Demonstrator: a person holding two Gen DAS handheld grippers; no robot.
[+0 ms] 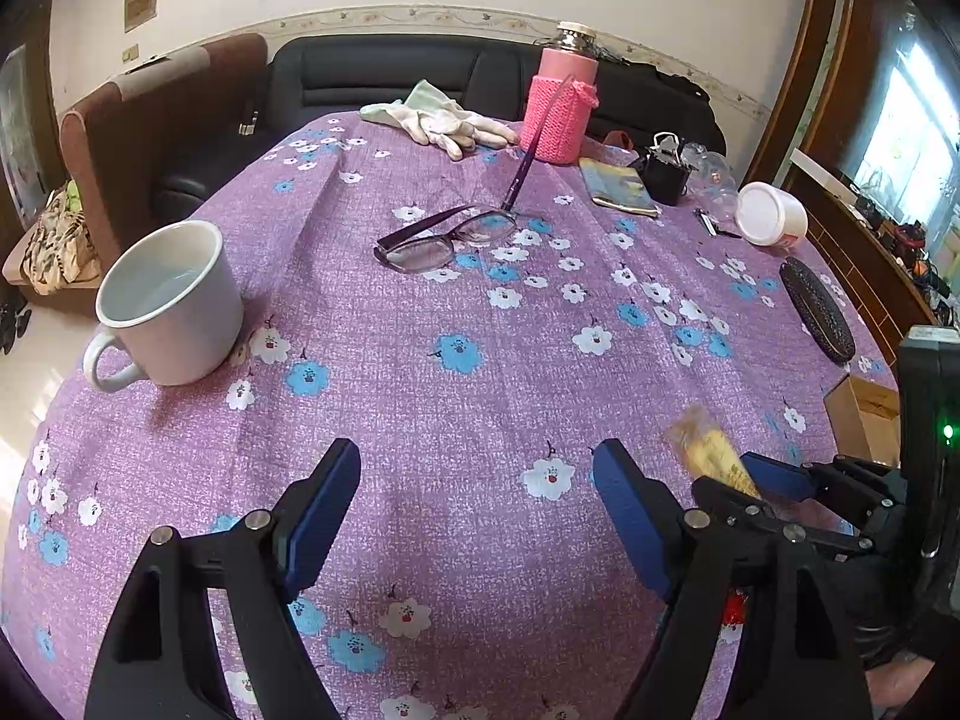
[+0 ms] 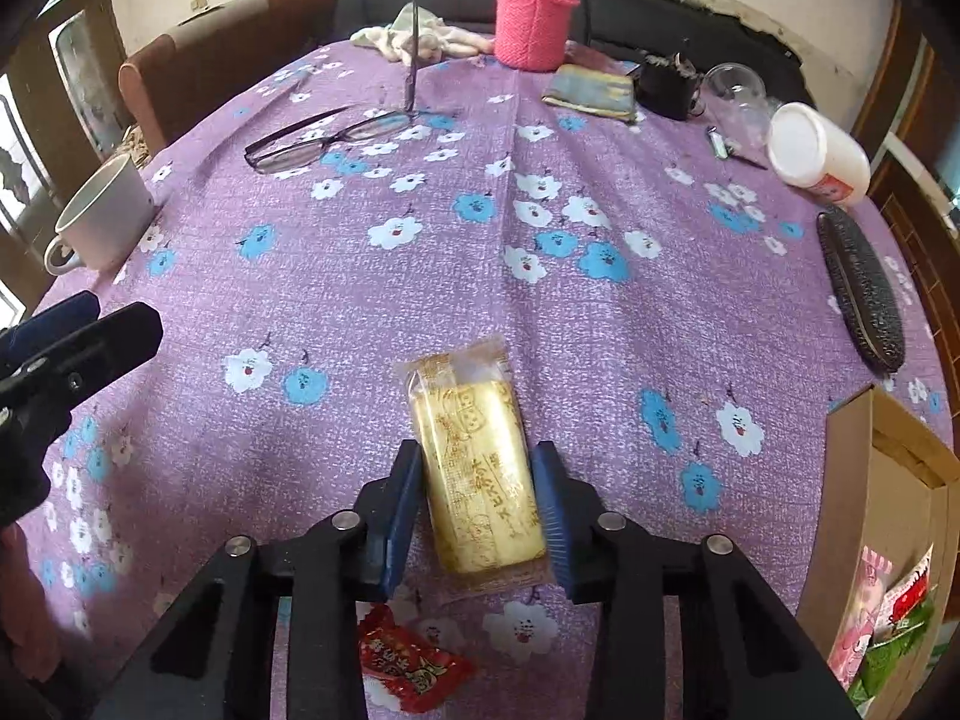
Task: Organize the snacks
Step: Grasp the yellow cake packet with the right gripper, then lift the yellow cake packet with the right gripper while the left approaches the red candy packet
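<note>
My right gripper [image 2: 477,474] is shut on a yellow wrapped biscuit pack [image 2: 474,468] and holds it over the purple flowered tablecloth [image 2: 540,312]. A red snack packet [image 2: 408,663] lies on the cloth just below it. A cardboard box [image 2: 882,498] at the right edge holds several snack packets [image 2: 888,612]. My left gripper [image 1: 477,480] is open and empty above the cloth. The left wrist view shows the right gripper [image 1: 774,480] with the biscuit pack [image 1: 711,450] at the right, the box [image 1: 864,414] behind it.
A white mug [image 1: 171,306] stands at the left. Glasses [image 1: 450,234], a pink knitted bottle [image 1: 561,102], white gloves [image 1: 450,123], a small book [image 1: 621,186], a black clip box [image 1: 666,171], a white jar [image 1: 771,213] and a black case [image 1: 816,309] lie farther back.
</note>
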